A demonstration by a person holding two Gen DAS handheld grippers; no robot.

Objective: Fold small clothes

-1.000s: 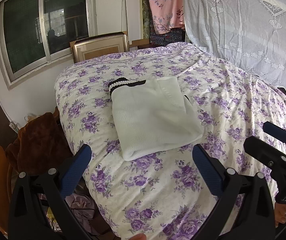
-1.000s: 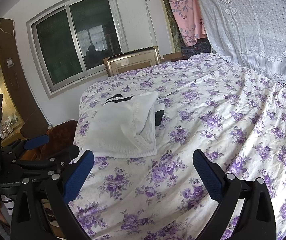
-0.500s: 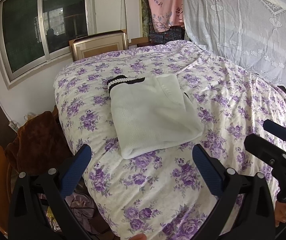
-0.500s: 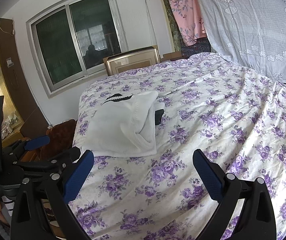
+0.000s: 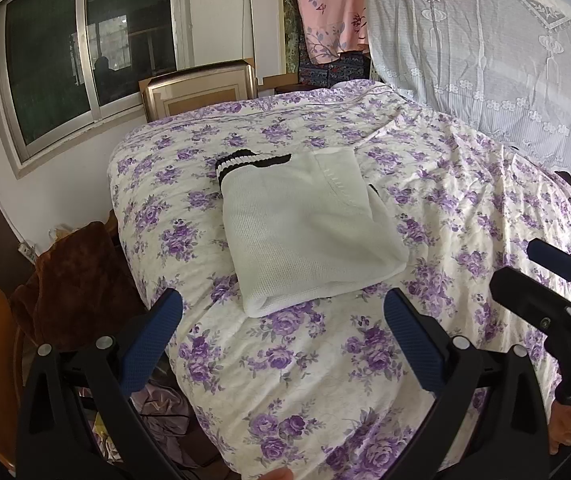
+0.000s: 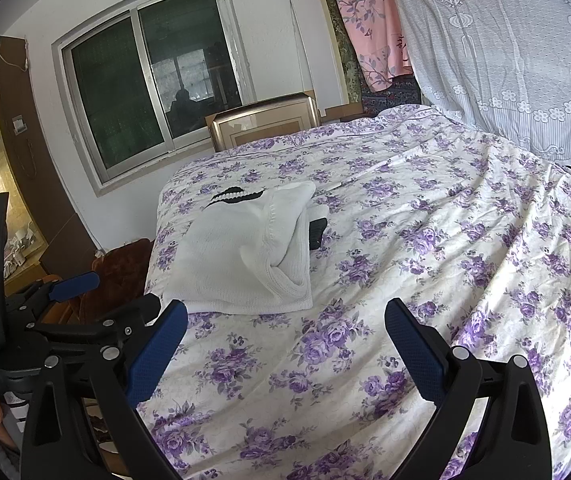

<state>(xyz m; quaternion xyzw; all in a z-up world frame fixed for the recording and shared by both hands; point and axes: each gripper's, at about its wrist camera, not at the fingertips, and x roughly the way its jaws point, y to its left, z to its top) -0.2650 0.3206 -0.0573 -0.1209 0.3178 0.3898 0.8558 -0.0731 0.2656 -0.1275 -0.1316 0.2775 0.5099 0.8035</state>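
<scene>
Two tongs are in view, one per hand, each with two blue-padded fingers. Left tongs (image 5: pixel 283 322): jaws wide apart, nothing between them, held above the near edge of the bed (image 5: pixel 465 208). Right tongs (image 6: pixel 285 330): jaws also wide apart and empty, held above the flowered bedspread. From the right wrist view, the left tongs appear at the lower left, beside the right ones.

One garment is present: a white knitted sweater (image 5: pixel 305 232) with black-striped trim, folded into a compact rectangle. It lies flat on the bed near the left-hand corner, just beyond the left tongs and centred between their fingers, not touching either. Relative to the right tongs, the sweater (image 6: pixel 245 252) lies ahead and to the left.

One brown cloth (image 5: pixel 73 276) lies heaped beside the bed. One window (image 6: pixel 153 84) is set in the far wall.
</scene>
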